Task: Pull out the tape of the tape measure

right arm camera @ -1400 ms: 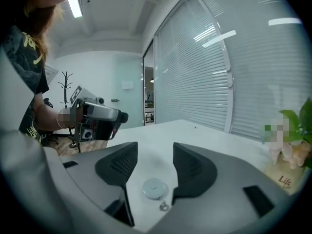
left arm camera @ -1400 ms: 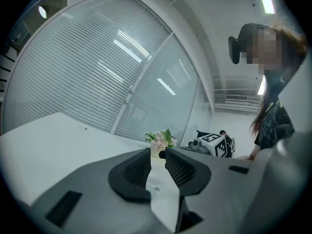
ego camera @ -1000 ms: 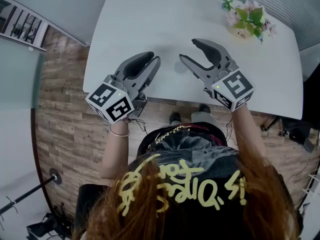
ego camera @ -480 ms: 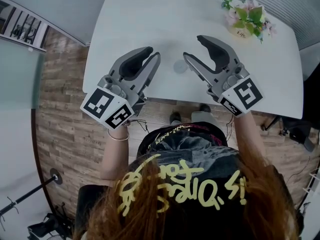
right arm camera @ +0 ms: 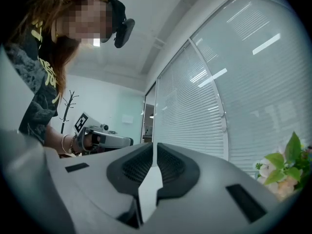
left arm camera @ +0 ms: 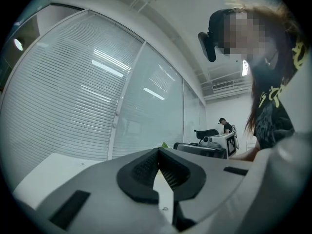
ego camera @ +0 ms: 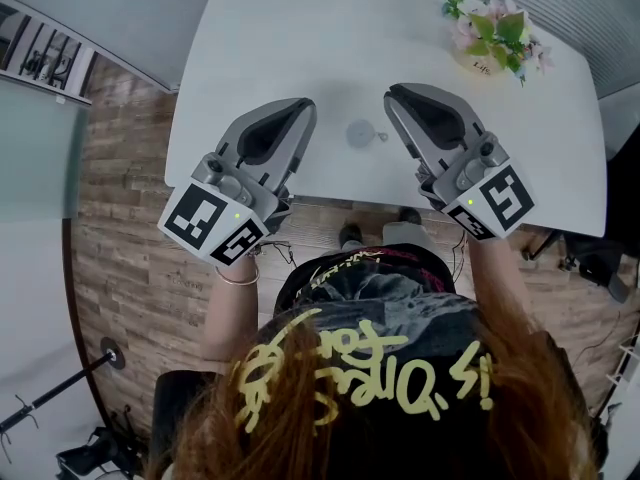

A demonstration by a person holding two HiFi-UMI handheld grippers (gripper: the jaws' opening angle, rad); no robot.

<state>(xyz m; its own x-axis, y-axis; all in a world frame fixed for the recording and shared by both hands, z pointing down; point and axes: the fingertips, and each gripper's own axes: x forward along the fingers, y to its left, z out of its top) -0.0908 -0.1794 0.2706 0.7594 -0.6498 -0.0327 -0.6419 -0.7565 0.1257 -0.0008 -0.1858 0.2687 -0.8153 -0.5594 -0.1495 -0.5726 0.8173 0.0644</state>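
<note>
Holding the left grey two-jaw gripper [ego camera: 305, 108] level above the near part of the white rounded tabletop [ego camera: 300, 28], jaws clenched tip to tip after just closing, with nothing between them.

Finding the task's thing just to the right of those jaws and lower down: a small round pale-grey tape measure [ego camera: 360, 133], lying flat on the tabletop in the gap between the two grippers and touched by neither. Showing only a short tab [ego camera: 382, 136] at its right side, pointing toward the right gripper. Seeing no drawn-out length of tape, fitting equally a tape yet to be pulled and one run back in.

Holding the right grey two-jaw gripper [ego camera: 392, 96] across that gap, tilted slightly upward, jaws just closing down to a thin slit and gripping nothing.

Judging the right jaws a little nearer the tab and the left jaws nearer the case's plain side. Reading no long axis in the round case, only the tab's rightward pointing.

Leaving a pot of pink flowers with green leaves [ego camera: 495, 36] well apart at the far right corner.
</note>
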